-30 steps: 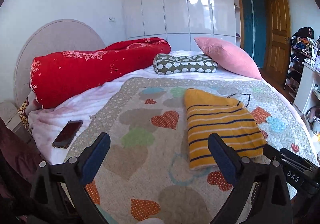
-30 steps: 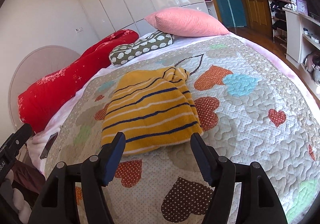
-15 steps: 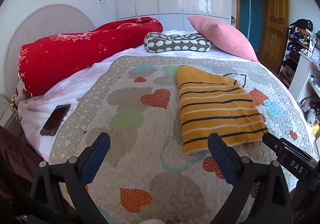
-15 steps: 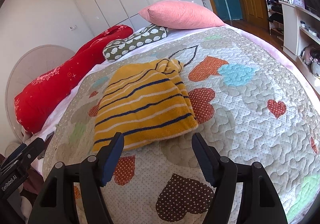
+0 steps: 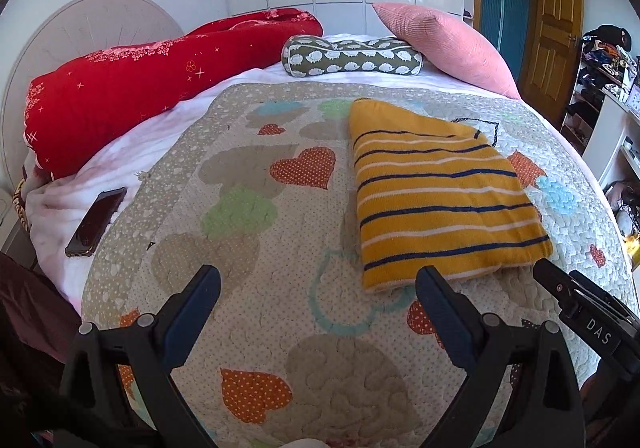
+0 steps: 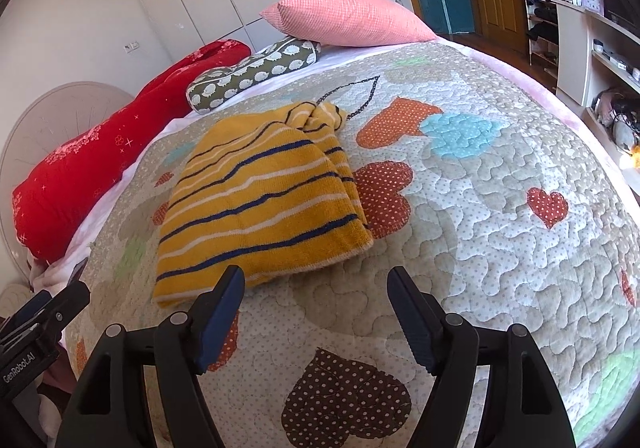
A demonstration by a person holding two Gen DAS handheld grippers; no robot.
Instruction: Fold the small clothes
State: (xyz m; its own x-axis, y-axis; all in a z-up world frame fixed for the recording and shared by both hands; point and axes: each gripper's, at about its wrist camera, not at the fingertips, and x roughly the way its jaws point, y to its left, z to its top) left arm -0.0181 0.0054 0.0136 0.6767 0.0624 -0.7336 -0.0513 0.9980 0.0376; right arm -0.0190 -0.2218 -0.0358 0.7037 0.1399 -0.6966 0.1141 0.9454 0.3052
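Note:
A yellow knit garment with navy and white stripes (image 5: 436,192) lies folded into a rectangle on the heart-patterned quilt (image 5: 256,232). In the right wrist view the garment (image 6: 256,200) lies just ahead of the fingers, its sleeves bunched at the far end. My left gripper (image 5: 318,288) is open and empty, above the quilt, near and left of the garment's near edge. My right gripper (image 6: 316,288) is open and empty, just short of the garment's near edge. Its body shows at the right edge of the left wrist view (image 5: 580,312).
A red rolled duvet (image 5: 152,80), a green patterned bolster (image 5: 352,58) and a pink pillow (image 5: 444,44) lie at the head of the bed. A dark phone (image 5: 96,222) lies on the white sheet at left. Shelves and a white desk (image 6: 592,40) stand at right.
Both grippers have risen and pulled back slightly, so each view looks down more steeply on the bed. The folded garment has not moved. Both grippers stay open.

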